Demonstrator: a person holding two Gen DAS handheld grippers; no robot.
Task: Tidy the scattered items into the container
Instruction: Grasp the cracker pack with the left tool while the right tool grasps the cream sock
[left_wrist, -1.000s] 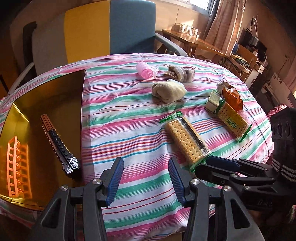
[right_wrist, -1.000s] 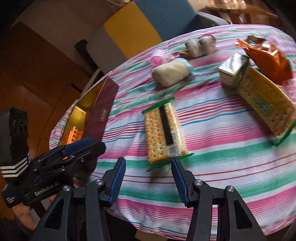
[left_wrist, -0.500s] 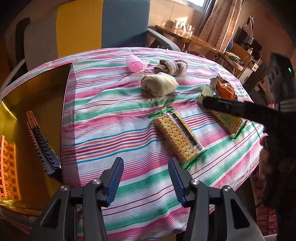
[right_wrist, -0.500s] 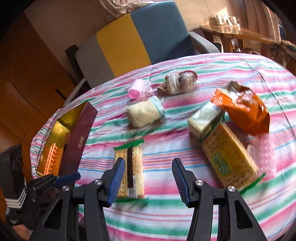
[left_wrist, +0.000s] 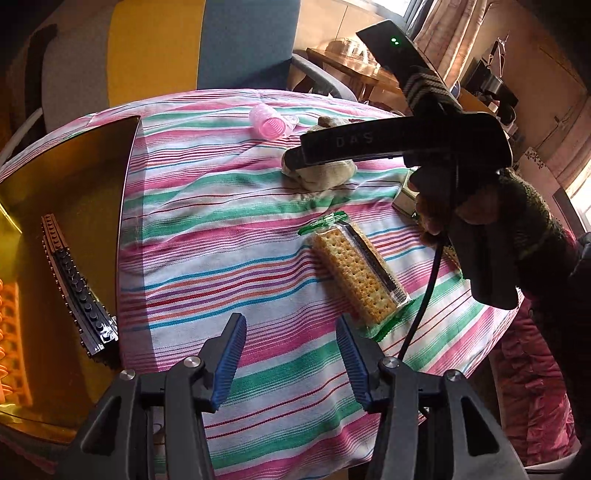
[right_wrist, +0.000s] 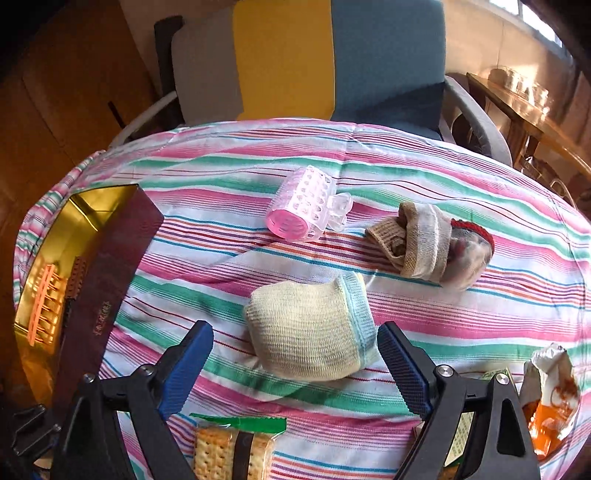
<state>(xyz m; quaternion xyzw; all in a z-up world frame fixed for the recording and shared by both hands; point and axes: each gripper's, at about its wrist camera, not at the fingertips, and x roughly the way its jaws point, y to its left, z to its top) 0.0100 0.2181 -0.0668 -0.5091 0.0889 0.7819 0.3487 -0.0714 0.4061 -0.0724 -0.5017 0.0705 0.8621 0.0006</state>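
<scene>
Blue-padded jaws of the left gripper (left_wrist: 290, 352) stand apart over bare striped tablecloth (left_wrist: 258, 236) at the near table edge, holding nothing. Just beyond its right finger lies a clear-wrapped cracker pack (left_wrist: 356, 271) with green ends, lying at a slant on the cloth. To the left sits the gold-lined box (left_wrist: 70, 177), dark red outside, already holding an orange comb-like plastic piece (left_wrist: 7, 332) and a dark studded brick strip (left_wrist: 79, 293). The right gripper (right_wrist: 295, 363) is farther in, held by a gloved hand (left_wrist: 491, 206); its jaws are wide apart and bracket a rolled cream sock (right_wrist: 312, 326) with a pale blue cuff, one pad on each side, neither pad touching it as far as the right wrist view shows. The sock rests on the cloth near the table's middle. Beyond it, to the left, a pink hair roller (right_wrist: 301, 208) lies on its side with a clear clip against it; to the right, a beige rolled sock bundle (right_wrist: 421, 245) with a red-trimmed piece. At the right edge of the right wrist view, an orange snack bag (right_wrist: 552, 398) shows partly behind the gripper frame. Behind the table stands a chair (right_wrist: 332, 62) with grey, yellow and blue panels.
</scene>
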